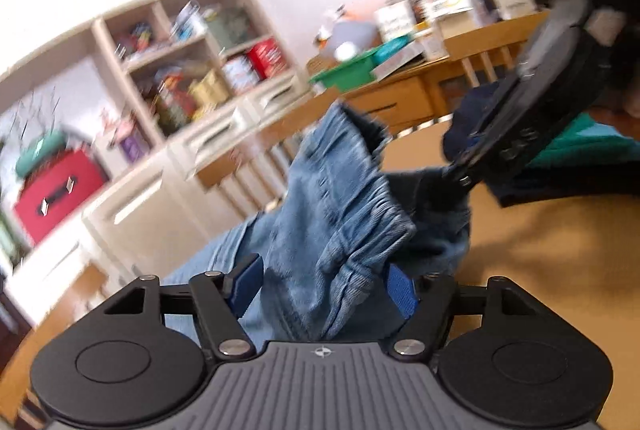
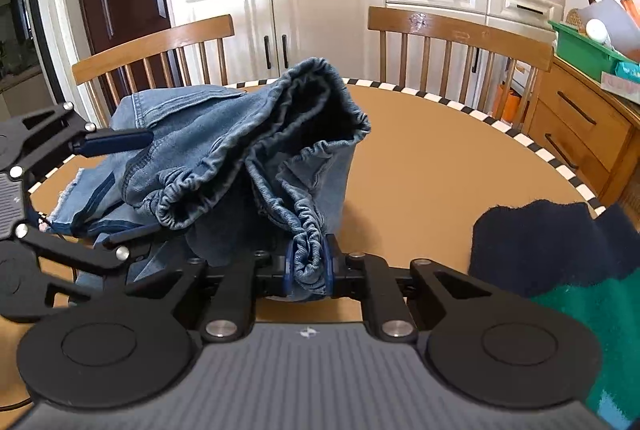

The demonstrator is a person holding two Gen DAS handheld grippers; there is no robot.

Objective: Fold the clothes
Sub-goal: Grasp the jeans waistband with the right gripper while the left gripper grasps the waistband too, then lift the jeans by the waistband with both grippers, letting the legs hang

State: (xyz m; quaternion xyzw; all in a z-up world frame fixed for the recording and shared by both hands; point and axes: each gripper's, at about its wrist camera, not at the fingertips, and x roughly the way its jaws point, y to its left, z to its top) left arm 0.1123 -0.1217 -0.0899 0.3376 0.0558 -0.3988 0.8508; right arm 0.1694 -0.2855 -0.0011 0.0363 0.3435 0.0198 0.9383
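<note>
Jeans [image 1: 344, 226], seen from the left wrist, are bunched between the pads of the left gripper [image 1: 322, 292], whose jaws stand fairly wide and are not seen to press the cloth — the denim is judged soft, limp and moderately heavy. From the right wrist, the elastic waistband [image 2: 308, 262] is pinched in the nearly shut right gripper [image 2: 307, 266], the rest heaped on the table [image 2: 440, 158] — the waistband's two ends are judged the best holds.
</note>
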